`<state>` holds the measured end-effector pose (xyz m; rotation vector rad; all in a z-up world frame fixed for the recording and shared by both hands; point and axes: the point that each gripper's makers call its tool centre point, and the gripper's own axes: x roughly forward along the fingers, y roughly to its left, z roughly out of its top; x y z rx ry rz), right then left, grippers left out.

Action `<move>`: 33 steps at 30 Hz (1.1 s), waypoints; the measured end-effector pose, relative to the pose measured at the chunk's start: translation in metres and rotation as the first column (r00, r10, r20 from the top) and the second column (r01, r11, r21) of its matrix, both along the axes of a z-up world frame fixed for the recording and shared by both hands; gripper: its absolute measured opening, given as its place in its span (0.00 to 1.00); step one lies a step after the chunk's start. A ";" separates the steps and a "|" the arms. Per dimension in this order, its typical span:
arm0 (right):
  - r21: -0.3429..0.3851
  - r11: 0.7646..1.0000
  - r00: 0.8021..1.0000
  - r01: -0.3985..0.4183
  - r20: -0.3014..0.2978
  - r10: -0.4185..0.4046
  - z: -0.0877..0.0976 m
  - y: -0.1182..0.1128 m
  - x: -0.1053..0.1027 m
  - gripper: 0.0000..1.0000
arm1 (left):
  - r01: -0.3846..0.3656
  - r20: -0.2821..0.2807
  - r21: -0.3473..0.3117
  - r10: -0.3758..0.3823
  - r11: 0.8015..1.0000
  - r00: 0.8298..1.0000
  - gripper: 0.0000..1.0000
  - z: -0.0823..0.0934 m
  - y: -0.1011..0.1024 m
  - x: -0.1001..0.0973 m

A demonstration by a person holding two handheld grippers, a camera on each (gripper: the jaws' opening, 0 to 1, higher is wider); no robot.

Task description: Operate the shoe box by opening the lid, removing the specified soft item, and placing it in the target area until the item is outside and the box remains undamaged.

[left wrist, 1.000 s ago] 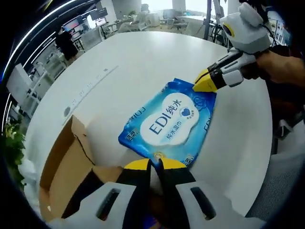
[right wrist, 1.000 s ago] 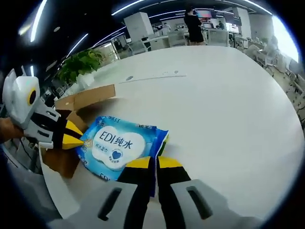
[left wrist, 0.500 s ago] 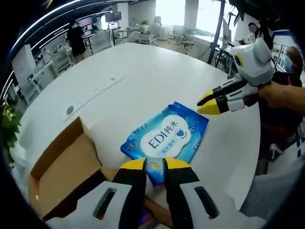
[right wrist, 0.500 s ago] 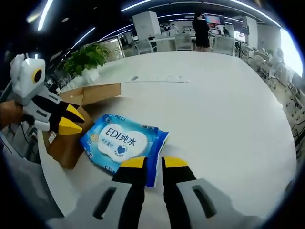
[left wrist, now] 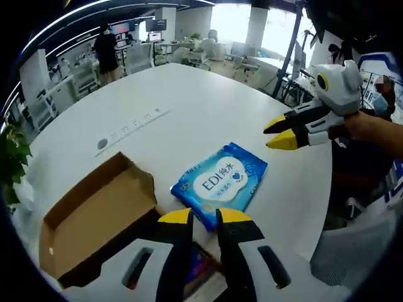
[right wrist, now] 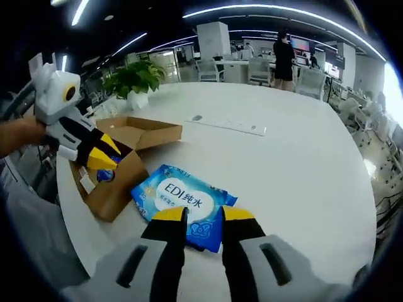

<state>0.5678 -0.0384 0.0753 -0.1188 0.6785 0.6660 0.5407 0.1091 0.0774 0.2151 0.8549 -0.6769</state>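
Observation:
The blue wet-wipes pack (left wrist: 220,182) lies flat on the white round table (left wrist: 189,100), beside the open cardboard shoe box (left wrist: 94,217). My left gripper (left wrist: 204,217) hovers open above the pack's near edge, holding nothing. The right gripper (left wrist: 277,133) hangs open off the pack's far corner, clear of it. In the right gripper view the pack (right wrist: 182,200) lies just ahead of my open right gripper (right wrist: 203,215). The left gripper (right wrist: 106,154) hovers over the box (right wrist: 129,167), whose lid flap (right wrist: 157,133) stands open. Something colourful (right wrist: 104,176) remains inside the box.
A white power strip (left wrist: 129,124) lies further out on the table, also seen as the strip (right wrist: 230,124). A potted plant (right wrist: 135,78) stands behind the box at the table's edge. A person (right wrist: 283,53) stands far off among desks and chairs.
Both grippers, shut on the pack's opposite edges a second ago, have opened and drawn up and back. The pack now rests flat on the table.

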 end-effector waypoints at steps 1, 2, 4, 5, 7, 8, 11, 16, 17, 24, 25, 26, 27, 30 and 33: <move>-0.004 1.000 1.000 -0.010 0.013 0.010 0.005 0.003 0.000 0.19 | 0.001 0.001 0.000 -0.001 1.000 1.000 0.13 0.002 0.004 -0.001; -0.005 1.000 1.000 -0.017 0.018 0.017 0.008 0.006 0.000 0.19 | 0.002 0.003 -0.003 -0.002 1.000 1.000 0.13 0.004 0.007 -0.002; -0.003 0.999 0.999 -0.035 0.027 0.035 0.014 0.013 0.000 0.20 | 0.000 0.010 -0.009 0.000 1.000 1.000 0.13 0.007 0.014 -0.003; -0.001 0.999 0.998 -0.050 0.036 0.050 0.018 0.018 -0.001 0.20 | -0.001 0.012 -0.015 0.001 1.000 1.000 0.13 0.009 0.018 -0.004; -0.005 0.997 0.996 -0.078 0.047 0.078 0.023 0.028 -0.001 0.20 | 0.002 0.024 -0.018 -0.001 1.000 1.000 0.14 0.012 0.025 -0.005; -0.006 0.996 0.995 -0.091 0.052 0.091 0.025 0.032 -0.002 0.20 | 0.002 0.028 -0.017 -0.001 1.000 1.000 0.14 0.012 0.028 -0.005; -0.008 0.993 0.991 -0.118 0.063 0.118 0.030 0.045 -0.002 0.20 | 0.007 0.026 -0.026 -0.007 1.000 1.000 0.14 0.013 0.036 -0.008; -0.009 0.984 0.980 -0.180 0.080 0.180 0.038 0.072 -0.006 0.20 | 0.004 0.024 -0.026 -0.003 1.000 1.000 0.14 0.010 0.054 -0.009; -0.008 0.983 0.979 -0.185 0.082 0.185 0.039 0.074 -0.007 0.20 | 0.004 0.023 -0.025 -0.003 1.000 1.000 0.14 0.009 0.057 -0.010; -0.021 0.961 0.956 -0.274 0.104 0.275 0.042 0.113 -0.013 0.19 | 0.025 0.011 0.009 -0.025 1.000 1.000 0.14 -0.004 0.080 -0.020; -0.023 0.959 0.953 -0.284 0.104 0.284 0.041 0.117 -0.014 0.19 | 0.028 0.007 0.010 -0.028 1.000 1.000 0.14 -0.005 0.083 -0.021; -0.023 0.954 0.948 -0.300 0.107 0.300 0.041 0.123 -0.015 0.18 | 0.029 0.005 0.012 -0.029 0.999 1.000 0.15 -0.007 0.084 -0.023; -0.028 0.946 0.939 -0.323 0.114 0.324 0.040 0.130 -0.017 0.18 | 0.032 0.002 0.012 -0.032 0.999 0.999 0.15 -0.009 0.087 -0.025; -0.039 0.930 0.922 -0.366 0.124 0.368 0.037 0.147 -0.023 0.16 | 0.034 -0.008 0.003 -0.034 0.999 0.999 0.15 -0.013 0.091 -0.028; -0.055 0.912 0.904 -0.406 0.126 0.410 0.032 0.163 -0.028 0.14 | 0.062 -0.021 -0.004 -0.062 0.998 0.998 0.14 -0.019 0.093 -0.036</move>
